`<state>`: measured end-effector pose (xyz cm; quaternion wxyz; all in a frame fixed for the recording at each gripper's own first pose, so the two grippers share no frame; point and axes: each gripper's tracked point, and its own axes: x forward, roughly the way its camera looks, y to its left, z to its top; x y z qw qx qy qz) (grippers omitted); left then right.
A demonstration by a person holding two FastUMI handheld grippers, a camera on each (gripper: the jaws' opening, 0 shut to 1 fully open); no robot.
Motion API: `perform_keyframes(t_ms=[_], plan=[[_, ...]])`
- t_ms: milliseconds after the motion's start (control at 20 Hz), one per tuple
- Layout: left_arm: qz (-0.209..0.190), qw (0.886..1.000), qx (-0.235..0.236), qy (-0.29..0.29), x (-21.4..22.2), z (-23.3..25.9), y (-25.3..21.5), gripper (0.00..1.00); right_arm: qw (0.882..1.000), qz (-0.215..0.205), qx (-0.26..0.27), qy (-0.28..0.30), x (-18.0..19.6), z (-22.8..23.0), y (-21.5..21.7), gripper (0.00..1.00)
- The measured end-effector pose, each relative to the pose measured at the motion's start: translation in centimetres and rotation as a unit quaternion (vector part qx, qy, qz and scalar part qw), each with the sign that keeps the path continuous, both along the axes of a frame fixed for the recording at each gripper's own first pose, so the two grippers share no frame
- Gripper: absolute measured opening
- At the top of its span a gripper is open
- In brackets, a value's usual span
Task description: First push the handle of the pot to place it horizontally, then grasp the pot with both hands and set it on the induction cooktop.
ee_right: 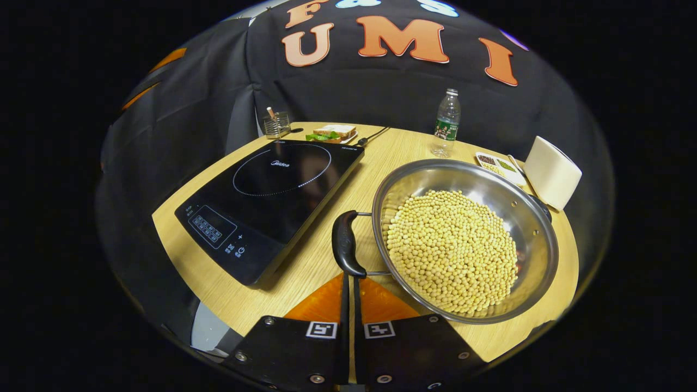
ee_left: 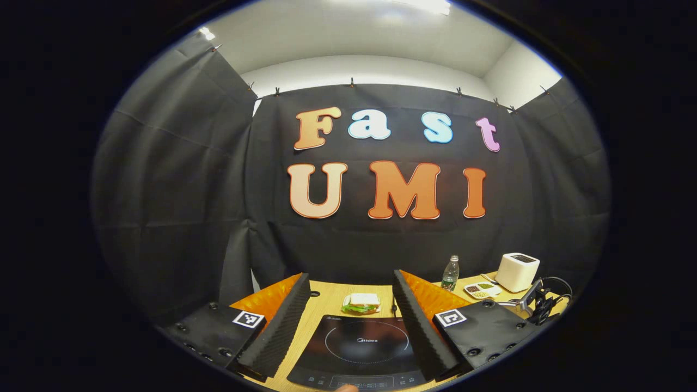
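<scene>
Right gripper view: right hand-held gripper with fingers drawn together, barely a slit between them, tips just at the black handle of the pot; pressing on the handle or only touching, cannot tell. Handle on the pot's near-left side, standing across the fingertips. Pot itself a wide steel pan heaped with pale beans, resting on the desk, just beside the induction cooktop and to its right, not on it. Second black handle on the pot's far rim. Beyond the pot: water bottle upright, small divided dish of grains, cream toaster close to the pot's far-right edge. Beyond the cooktop: sandwich and a small glass holder, a cable running off toward the wall.

Left gripper view: left hand-held gripper spread wide, holding nothing, fingers framing the cooktop from above its near edge. Past the cooktop, sandwich at the middle; bottle, dish and toaster off to the right of it.
</scene>
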<state>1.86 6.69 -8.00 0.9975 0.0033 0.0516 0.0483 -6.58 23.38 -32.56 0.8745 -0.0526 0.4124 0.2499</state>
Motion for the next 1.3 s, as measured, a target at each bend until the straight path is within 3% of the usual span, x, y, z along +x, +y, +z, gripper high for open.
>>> perform_keyframes(t_ms=[1300], plan=[[0.003, 0.999, -0.021, 0.037, 2.3, -3.9, 2.9, 0.97, 0.997, -0.053, 0.055, 0.01, 5.0, -0.8, 5.3, 0.03]])
